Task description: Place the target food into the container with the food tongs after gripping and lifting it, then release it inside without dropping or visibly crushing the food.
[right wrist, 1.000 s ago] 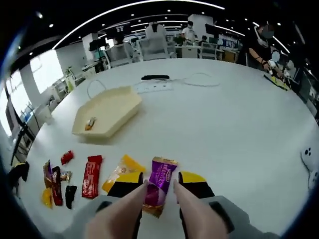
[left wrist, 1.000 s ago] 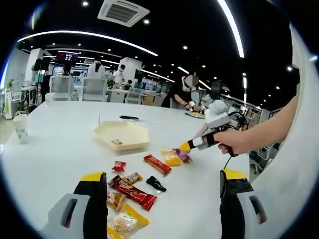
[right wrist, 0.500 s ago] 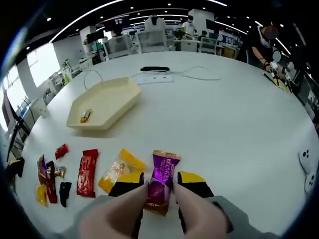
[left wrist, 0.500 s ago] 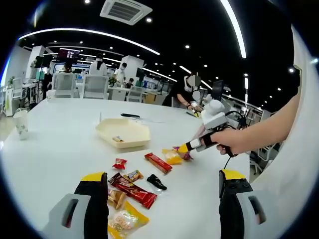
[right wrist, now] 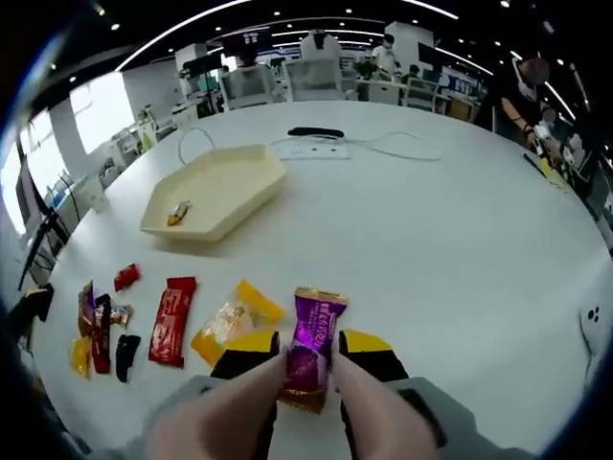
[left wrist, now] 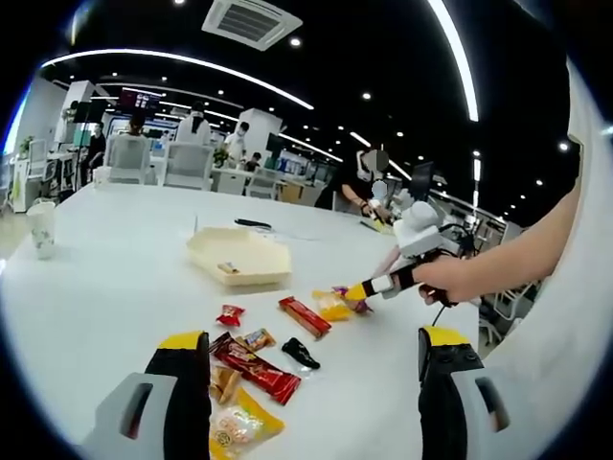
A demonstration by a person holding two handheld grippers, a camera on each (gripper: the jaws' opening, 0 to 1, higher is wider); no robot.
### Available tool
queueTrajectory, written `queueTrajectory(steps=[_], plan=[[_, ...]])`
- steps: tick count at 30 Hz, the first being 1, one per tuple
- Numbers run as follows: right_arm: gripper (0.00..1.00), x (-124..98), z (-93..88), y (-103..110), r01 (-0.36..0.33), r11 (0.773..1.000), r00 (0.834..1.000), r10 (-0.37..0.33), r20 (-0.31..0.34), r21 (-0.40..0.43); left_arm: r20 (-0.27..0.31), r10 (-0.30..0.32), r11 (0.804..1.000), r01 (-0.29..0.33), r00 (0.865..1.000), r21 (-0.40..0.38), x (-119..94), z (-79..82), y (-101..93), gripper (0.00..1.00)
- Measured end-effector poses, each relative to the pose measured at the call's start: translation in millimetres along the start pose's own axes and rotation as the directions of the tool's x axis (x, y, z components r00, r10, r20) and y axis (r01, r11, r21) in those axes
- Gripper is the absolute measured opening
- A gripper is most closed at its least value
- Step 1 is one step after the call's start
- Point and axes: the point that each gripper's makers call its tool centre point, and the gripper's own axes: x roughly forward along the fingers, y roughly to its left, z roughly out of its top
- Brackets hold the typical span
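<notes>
Right gripper [right wrist: 308, 359] fingers pinching glossy purple wrapper [right wrist: 310, 347], left gripper [left wrist: 305, 369] fingers spread wide, empty, cream hexagonal tray [right wrist: 251, 182] beyond

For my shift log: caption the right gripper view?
Tongs pinch a purple candy wrapper above the white table, cream tray beyond.

My left gripper view looks low across the table [left wrist: 96, 287]; my right looks down closer; both share the tray [right wrist: 215, 192].

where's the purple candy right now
In the right gripper view, the purple candy is pinched between the tongs held by the right gripper, just right of the yellow packet, short of the cream tray.
</notes>
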Motion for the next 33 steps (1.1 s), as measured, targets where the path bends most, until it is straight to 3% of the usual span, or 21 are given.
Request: queueTrajectory(steps=[6,10,19,24,33], plan=[[0.19,0,-1.1,-8,-0.027,0.997,1.0,0.026,0.015,0.076,-0.005,0.003,1.0,-0.003,1.0,0.007,-1,-1.7,0.8,0.89],[0.19,-1,-1.5,-2,-0.028,0.999,0.999,0.028,0.026,0.016,-0.001,0.011,1.0,-0.011,1.0,0.003,-3,-1.7,2.7,0.89],[0.19,0,-0.2,-7,-0.033,0.995,0.998,0.028,0.052,0.093,-0.009,0.015,1.0,-0.015,1.0,0.003,-4,-4.5,2.7,0.89],[0.19,0,-0.6,-3,-0.046,0.999,0.998,0.046,0.041,0.006,-0.013,0.023,1.0,-0.023,1.0,0.002,-7,-6.8,4.3,0.89],[0.2,0,-1.1,-2,-0.058,0.998,0.997,0.059,0.041,-0.018,-0.015,0.023,1.0,-0.024,1.0,-0.003,-8,-11.1,2.7,0.89]])
